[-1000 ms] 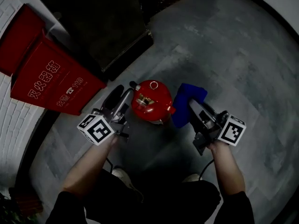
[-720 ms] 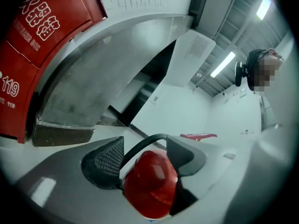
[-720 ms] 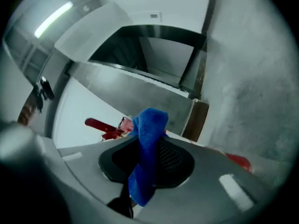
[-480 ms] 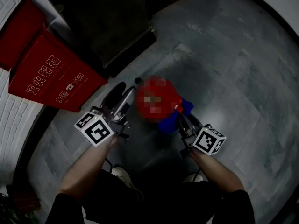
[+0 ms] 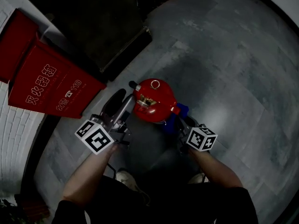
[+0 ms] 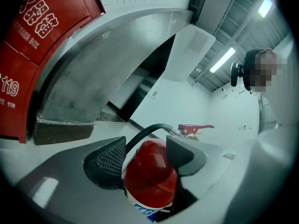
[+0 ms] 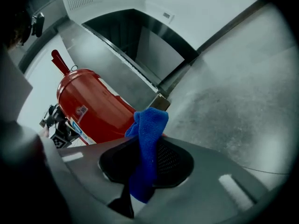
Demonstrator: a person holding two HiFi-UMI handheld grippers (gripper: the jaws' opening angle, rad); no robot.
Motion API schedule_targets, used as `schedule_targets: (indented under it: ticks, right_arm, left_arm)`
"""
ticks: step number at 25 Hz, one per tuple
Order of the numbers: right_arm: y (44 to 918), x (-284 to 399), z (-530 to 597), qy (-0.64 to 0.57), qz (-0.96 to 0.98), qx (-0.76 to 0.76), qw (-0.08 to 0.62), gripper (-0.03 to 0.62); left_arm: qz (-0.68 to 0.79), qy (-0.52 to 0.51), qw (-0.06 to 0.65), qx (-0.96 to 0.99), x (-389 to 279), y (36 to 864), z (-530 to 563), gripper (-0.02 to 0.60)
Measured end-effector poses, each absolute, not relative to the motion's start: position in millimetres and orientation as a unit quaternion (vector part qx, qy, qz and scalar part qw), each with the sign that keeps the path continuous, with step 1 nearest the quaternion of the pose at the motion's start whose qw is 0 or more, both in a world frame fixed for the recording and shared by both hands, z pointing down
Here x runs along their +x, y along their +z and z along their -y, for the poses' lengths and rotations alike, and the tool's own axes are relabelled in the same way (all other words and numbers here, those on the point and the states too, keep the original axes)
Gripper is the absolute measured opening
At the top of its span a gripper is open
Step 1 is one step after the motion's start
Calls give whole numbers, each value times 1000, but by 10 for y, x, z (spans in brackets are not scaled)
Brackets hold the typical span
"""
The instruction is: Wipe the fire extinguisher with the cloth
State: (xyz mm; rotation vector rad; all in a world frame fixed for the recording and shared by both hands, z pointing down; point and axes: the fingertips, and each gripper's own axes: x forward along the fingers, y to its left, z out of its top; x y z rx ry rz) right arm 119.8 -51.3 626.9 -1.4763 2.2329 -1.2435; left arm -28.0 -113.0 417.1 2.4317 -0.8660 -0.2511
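Note:
A red fire extinguisher stands upright on the grey floor, seen from above. My left gripper is at its left side. In the left gripper view the red body sits between the two pads, which lie against it, so my left gripper is shut on it; the black hose and red lever rise behind. My right gripper is shut on a blue cloth, low against the extinguisher's right side. In the right gripper view the cloth sticks out of my right gripper beside the red cylinder.
A red fire-equipment box with white lettering leans at the left by a white brick wall. A dark recess lies behind the extinguisher. The person's shoe is just below the left gripper. Grey floor tiles stretch to the right.
My right gripper has sunk down the extinguisher's right side with the blue cloth, so less cloth shows from above. The left gripper and the extinguisher have stayed put.

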Motion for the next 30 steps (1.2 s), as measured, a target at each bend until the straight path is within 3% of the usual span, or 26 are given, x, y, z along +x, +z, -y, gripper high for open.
schedule_targets:
  ticks: [11,17,24,30]
  right_arm:
    - [6509,1270,526,-496,-685,-496,197,69]
    - [7030,1236,520,-548,-653,-493,174,67]
    - [7556,1183,515,-566,-658,-491,71,67]
    - [7414,1348,444,-520,-698,-492,25,67]
  left_arm:
    - [312,-90,271,906,-288,4150,1093,268]
    - [311,-84,271,907,-308,4190,1055,268]
    - [313,-81,270,907,-378,4232,1040,268]
    - [323,-78,273,903,-426,4281,1049,265]
